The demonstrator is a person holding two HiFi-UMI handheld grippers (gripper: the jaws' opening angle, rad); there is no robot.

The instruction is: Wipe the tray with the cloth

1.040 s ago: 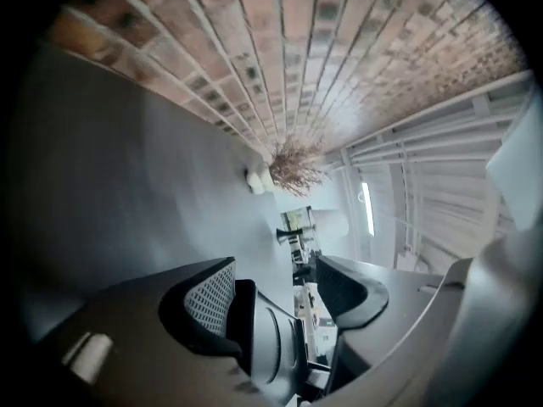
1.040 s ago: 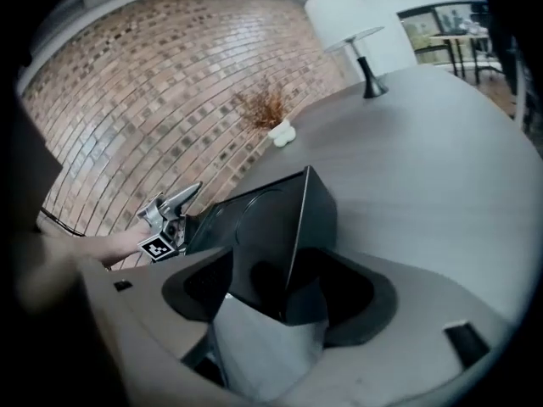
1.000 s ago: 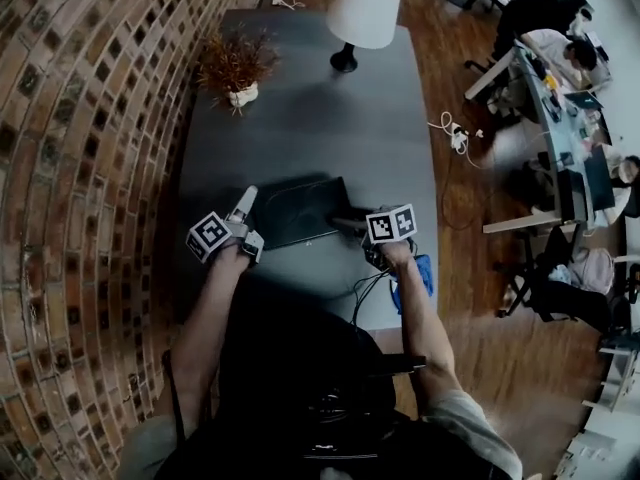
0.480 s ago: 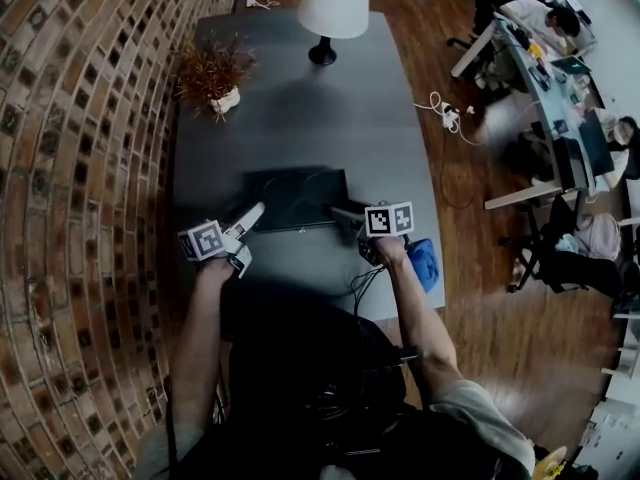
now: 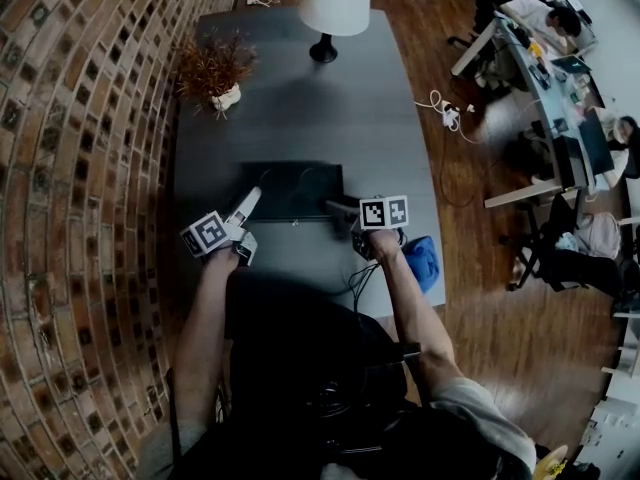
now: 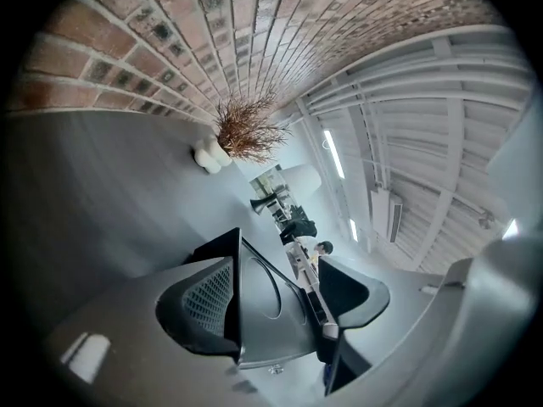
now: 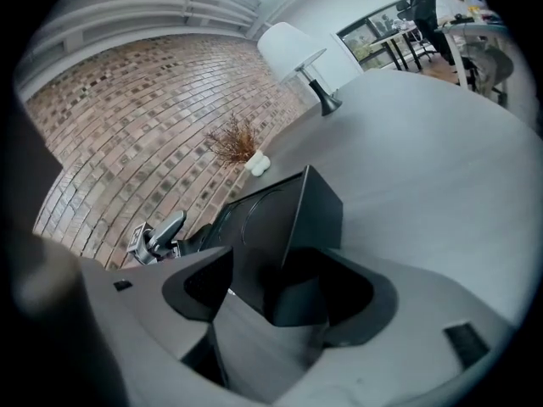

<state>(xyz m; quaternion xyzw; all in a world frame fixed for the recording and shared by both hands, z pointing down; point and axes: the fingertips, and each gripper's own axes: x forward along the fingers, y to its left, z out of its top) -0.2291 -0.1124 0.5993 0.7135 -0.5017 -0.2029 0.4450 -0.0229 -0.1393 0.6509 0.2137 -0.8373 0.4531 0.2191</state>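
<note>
The black tray (image 5: pixel 295 183) lies on the grey table (image 5: pixel 300 108) in front of me. My left gripper (image 5: pixel 247 204) is at the tray's left edge. Its jaws have just been opening, and in the left gripper view the tray (image 6: pixel 271 312) sits between the jaws of the left gripper (image 6: pixel 284 270) with the pads clear of it. My right gripper (image 5: pixel 338 208) holds the tray's near right corner. In the right gripper view the tray (image 7: pixel 263 219) runs into the jaws of the right gripper (image 7: pixel 276 291), which are closed on it. The blue cloth (image 5: pixel 422 261) lies by the table's right edge, beside my right hand.
A white lamp (image 5: pixel 335 3) and a dried plant in a white pot (image 5: pixel 210 68) stand at the table's far end. A brick wall (image 5: pixel 80 168) runs along the left. Cables (image 5: pixel 450 118) lie on the wooden floor to the right, and beyond them stand desks with seated people.
My left gripper has rolled and its jaws have spread off the tray's left edge. The right gripper has stayed at the tray's near right corner.
</note>
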